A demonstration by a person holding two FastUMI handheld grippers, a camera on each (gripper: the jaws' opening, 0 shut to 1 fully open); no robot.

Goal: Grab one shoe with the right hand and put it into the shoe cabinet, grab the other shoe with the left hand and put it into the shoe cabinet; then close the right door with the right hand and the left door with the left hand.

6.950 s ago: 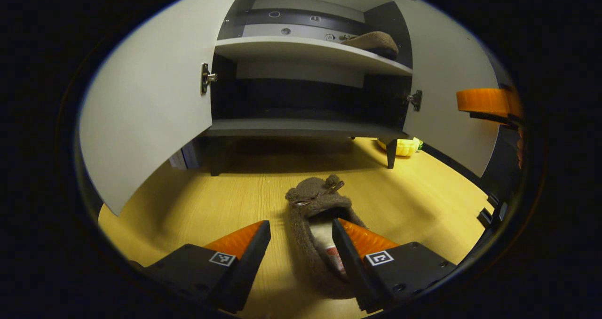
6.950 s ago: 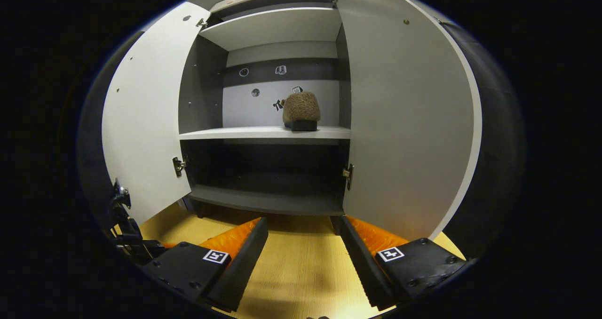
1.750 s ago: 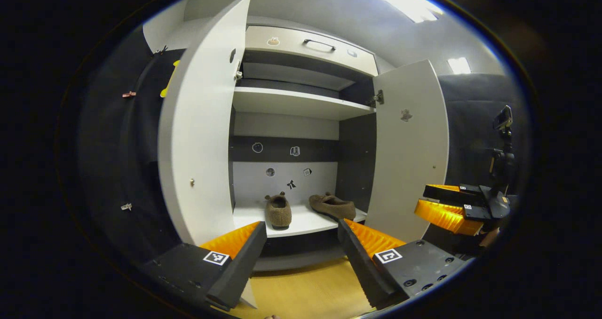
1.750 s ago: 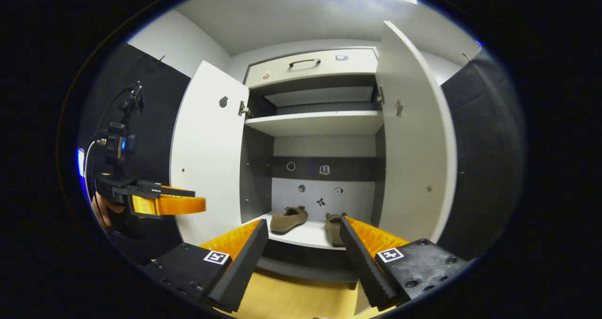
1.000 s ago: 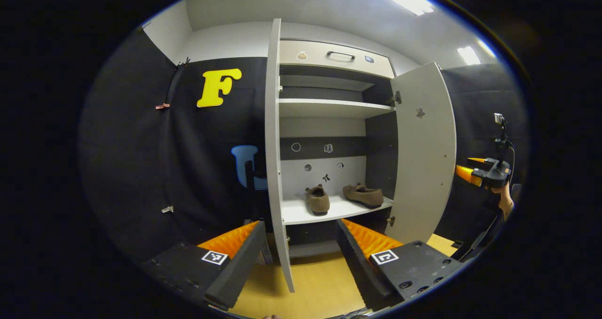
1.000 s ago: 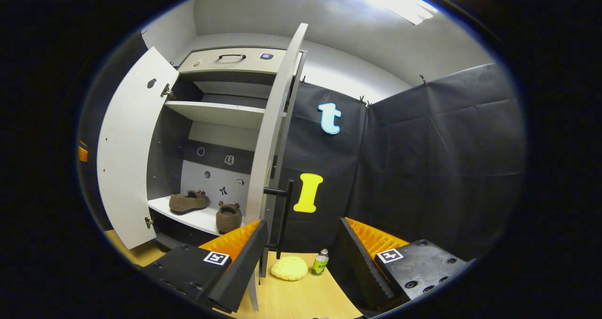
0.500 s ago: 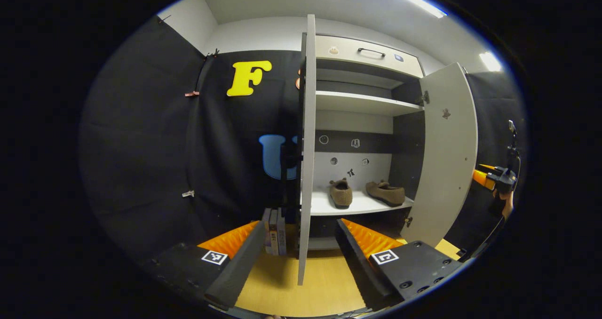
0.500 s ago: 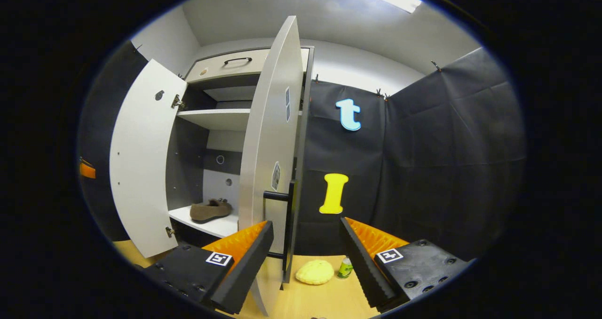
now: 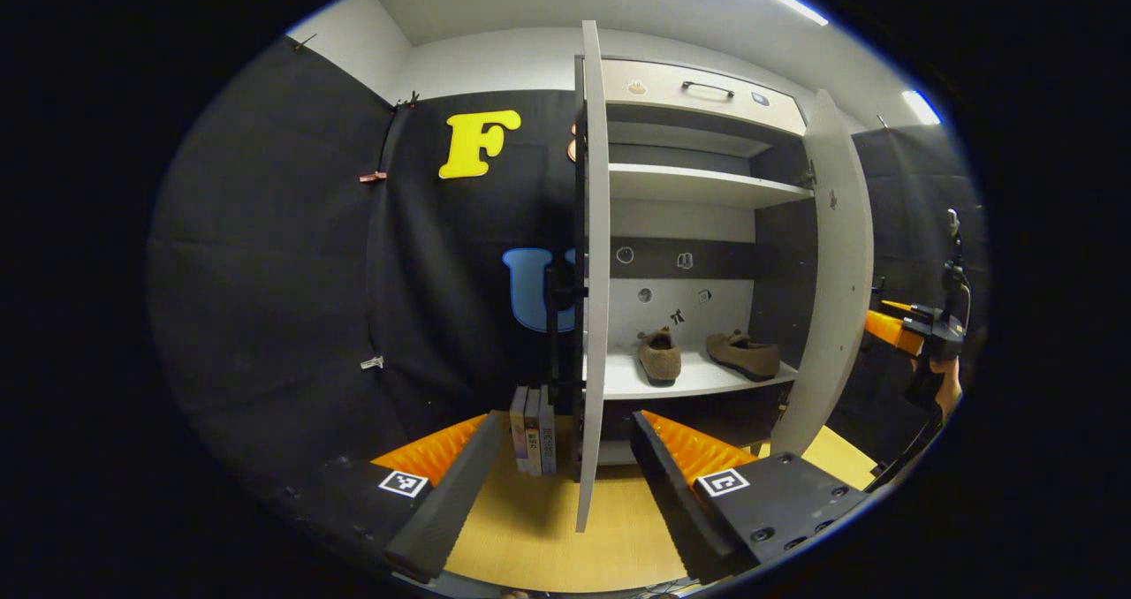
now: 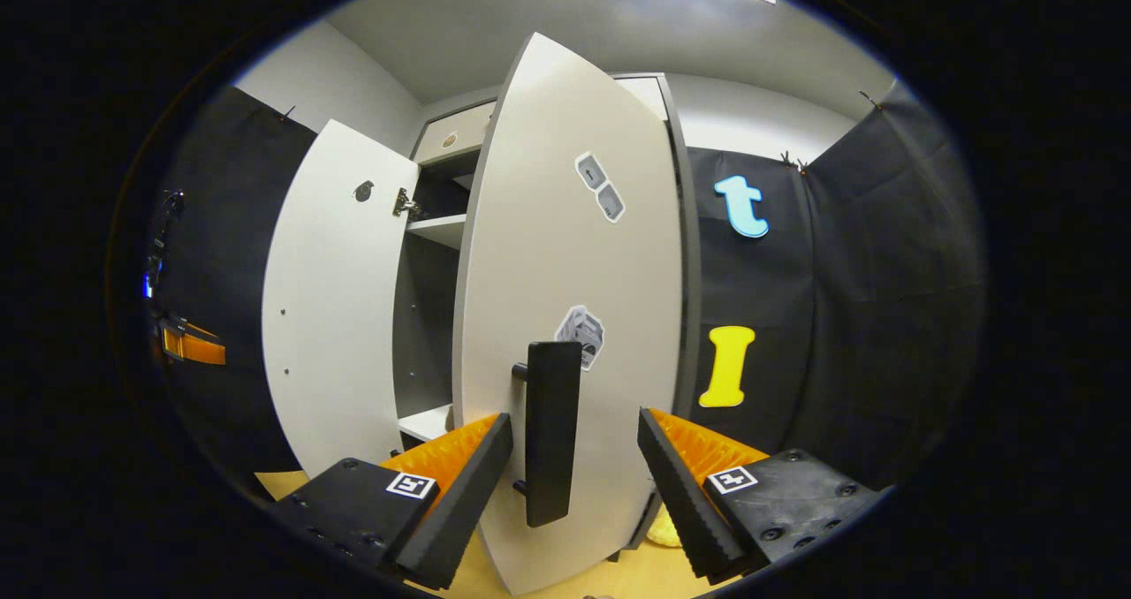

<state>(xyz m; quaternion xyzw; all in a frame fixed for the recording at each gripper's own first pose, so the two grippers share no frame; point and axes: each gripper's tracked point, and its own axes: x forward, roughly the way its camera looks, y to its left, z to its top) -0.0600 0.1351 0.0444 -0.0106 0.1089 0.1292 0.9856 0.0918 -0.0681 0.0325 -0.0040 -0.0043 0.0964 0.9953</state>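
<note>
Two brown furry shoes point(image 9: 659, 356) point(image 9: 742, 355) rest on the cabinet's middle shelf point(image 9: 685, 376). In the left gripper view the left door point(image 9: 594, 272) stands edge-on between the fingers of my open left gripper point(image 9: 558, 475), apart from them. The right door point(image 9: 838, 263) is partly swung in, with the other gripper point(image 9: 901, 329) behind it. In the right gripper view the right door's outer face point(image 10: 574, 316) is close, and its black bar handle point(image 10: 551, 431) stands between the fingers of my open right gripper point(image 10: 574, 484) without touching them. The left door's inner face point(image 10: 331, 299) shows beyond.
Several books point(image 9: 532, 429) stand on the wooden floor point(image 9: 539, 528) beside the cabinet, behind the left door. A drawer with a dark handle point(image 9: 707, 89) tops the cabinet. A yellow object point(image 10: 661, 528) lies low behind the right door. A hand point(image 9: 945, 387) holds the other gripper.
My right gripper has come up to the right door, which has swung further towards shut; its handle now sits between the fingers. The left gripper has shifted slightly, left door still edge-on.
</note>
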